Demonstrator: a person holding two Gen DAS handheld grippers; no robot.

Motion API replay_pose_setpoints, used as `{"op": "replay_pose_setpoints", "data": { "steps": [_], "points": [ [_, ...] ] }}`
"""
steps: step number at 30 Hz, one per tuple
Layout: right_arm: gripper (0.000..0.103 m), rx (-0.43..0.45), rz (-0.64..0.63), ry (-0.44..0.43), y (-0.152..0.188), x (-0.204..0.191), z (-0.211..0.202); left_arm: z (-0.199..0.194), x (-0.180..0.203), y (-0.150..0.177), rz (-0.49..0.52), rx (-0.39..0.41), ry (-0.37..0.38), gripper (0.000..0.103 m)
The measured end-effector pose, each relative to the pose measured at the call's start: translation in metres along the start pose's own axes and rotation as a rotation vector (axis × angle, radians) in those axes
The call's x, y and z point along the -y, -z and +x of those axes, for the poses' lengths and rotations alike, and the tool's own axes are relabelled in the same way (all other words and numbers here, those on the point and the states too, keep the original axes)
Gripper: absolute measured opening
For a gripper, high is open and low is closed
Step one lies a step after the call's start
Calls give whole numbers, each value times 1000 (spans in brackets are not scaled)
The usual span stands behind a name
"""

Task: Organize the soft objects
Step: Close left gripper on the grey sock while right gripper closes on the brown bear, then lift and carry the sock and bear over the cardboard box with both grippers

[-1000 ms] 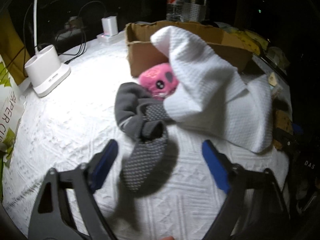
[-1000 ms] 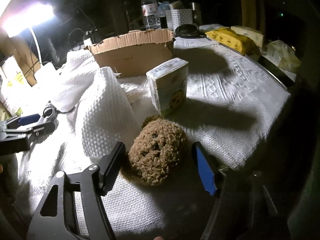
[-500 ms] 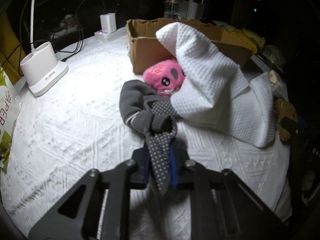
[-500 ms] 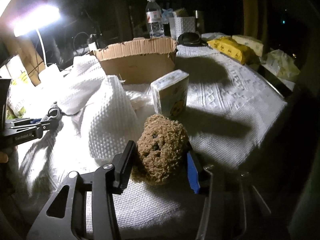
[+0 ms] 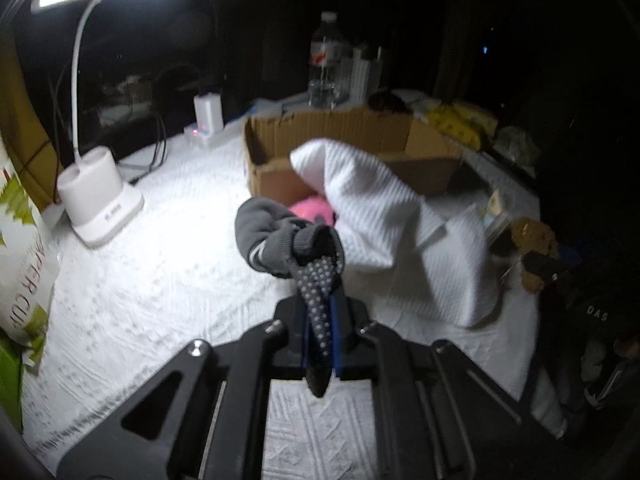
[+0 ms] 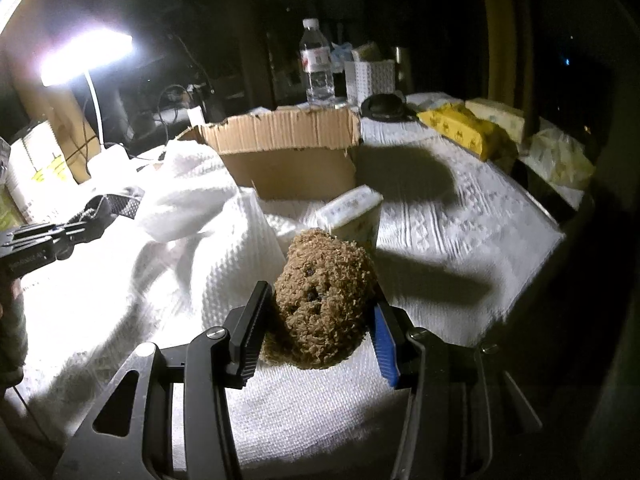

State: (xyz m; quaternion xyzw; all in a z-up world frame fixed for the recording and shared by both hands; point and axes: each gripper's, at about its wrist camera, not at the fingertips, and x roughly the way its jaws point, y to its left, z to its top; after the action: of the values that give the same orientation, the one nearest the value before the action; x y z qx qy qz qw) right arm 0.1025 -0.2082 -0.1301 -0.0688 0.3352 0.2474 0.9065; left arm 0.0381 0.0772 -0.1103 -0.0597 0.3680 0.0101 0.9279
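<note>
Dim room, one desk lamp [image 5: 100, 196] lighting the white-covered table [image 5: 152, 272].

Left tool [image 5: 320, 332]: jaws pinched nearly together on the dotted toe of a grey sock [image 5: 296, 248], the rest of it bunched and hanging forward off the cloth. Gripped at the end, probably so it drapes free for carrying.

Right tool [image 6: 320, 320]: jaws closed partway, pressing both flanks of a brown plush bear [image 6: 324, 300], squeezed across its middle where the stuffing gives.

Cardboard box [image 5: 348, 148] stands open beyond both, the likely destination. A white towel [image 5: 384, 232] drapes over its front edge, with a pink plush [image 5: 312, 212] half hidden under it and a small carton [image 6: 356, 216] just behind the bear.
</note>
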Motion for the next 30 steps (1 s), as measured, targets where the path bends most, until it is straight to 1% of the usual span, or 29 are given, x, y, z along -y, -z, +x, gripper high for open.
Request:
{"op": "replay_pose_setpoints", "data": {
  "steps": [4,8,18,26,30],
  "points": [
    [50,29,-19,1,-12,-3,-5,-14,3,-16,10,55,9,7],
    [50,55,-40,1,-25,-4,-8,-21,5,-29,23,93,20,7],
    [50,113,-68,-3,-58,-6,-7,-26,10,-65,54,180,25,7],
    [50,148,-75,0,-78,0,-6,-21,22,-90,88,224,47,7],
    [50,162,-74,-4,-88,3,-3,-13,29,-99,97,228,60,7]
  ]
}}
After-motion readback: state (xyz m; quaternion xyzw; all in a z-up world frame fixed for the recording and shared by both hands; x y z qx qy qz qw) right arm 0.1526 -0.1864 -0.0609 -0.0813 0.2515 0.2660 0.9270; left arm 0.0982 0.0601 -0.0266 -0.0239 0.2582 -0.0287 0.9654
